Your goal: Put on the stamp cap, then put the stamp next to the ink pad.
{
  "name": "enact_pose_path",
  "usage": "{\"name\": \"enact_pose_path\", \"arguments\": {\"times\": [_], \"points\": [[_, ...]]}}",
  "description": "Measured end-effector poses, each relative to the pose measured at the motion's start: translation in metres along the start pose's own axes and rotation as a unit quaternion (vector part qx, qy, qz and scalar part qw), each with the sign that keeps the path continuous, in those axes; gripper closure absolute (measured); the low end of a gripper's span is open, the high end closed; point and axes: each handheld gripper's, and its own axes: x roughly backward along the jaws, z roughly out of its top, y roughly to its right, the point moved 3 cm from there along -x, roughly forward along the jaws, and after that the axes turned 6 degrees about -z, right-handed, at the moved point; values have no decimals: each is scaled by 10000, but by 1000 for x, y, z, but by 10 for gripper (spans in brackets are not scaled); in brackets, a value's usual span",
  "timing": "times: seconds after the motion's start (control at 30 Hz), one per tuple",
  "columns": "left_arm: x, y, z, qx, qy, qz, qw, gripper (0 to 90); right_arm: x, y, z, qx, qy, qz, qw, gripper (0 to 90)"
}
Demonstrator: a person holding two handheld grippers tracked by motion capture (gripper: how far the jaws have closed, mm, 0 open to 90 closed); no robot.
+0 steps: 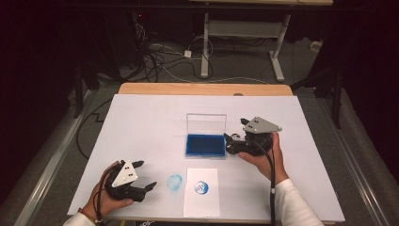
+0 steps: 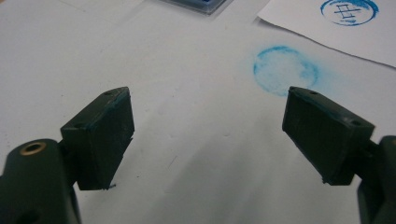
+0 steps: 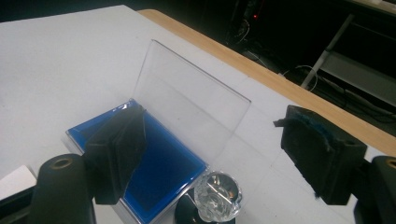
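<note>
On the white surface (image 1: 141, 122), the left gripper (image 1: 145, 175) rests at seven o'clock with its fingers wide open, holding nothing. At five o'clock lies the stamped paper (image 1: 201, 190). Farther, at the centre, stands the blue ink pad (image 1: 205, 145) with its clear lid upright; the crystal-handled stamp (image 3: 215, 197) stands just beside it at three o'clock, below the open fingers of the right gripper (image 1: 234, 142), which grip nothing.

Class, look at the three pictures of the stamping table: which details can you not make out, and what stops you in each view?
- Stamp base: right gripper view, cut off by the bottom edge; high view, hidden behind the right claw.
- Design on the paper: high view, too small to read; left gripper view, cropped by the top edge.
- Ink pad: left gripper view, cut off by the top edge.
- Left claw: whatever lies under its pads.
</note>
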Motion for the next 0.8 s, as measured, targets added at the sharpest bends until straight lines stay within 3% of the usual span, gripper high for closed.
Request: {"name": "enact_pose_path", "arguments": {"times": [0.43,0.6,0.8], "points": [[-3,1,1,-7,-59,43,10000,160,6,-4,4,143,21,38,9999,216],[-3,2,2,-54,-73,81,9999,160,12,-6,6,56,83,74,9999,204],[0,4,2,-90,-16,60,9999,160,18,-10,5,207,82,65,9997,195]]}}
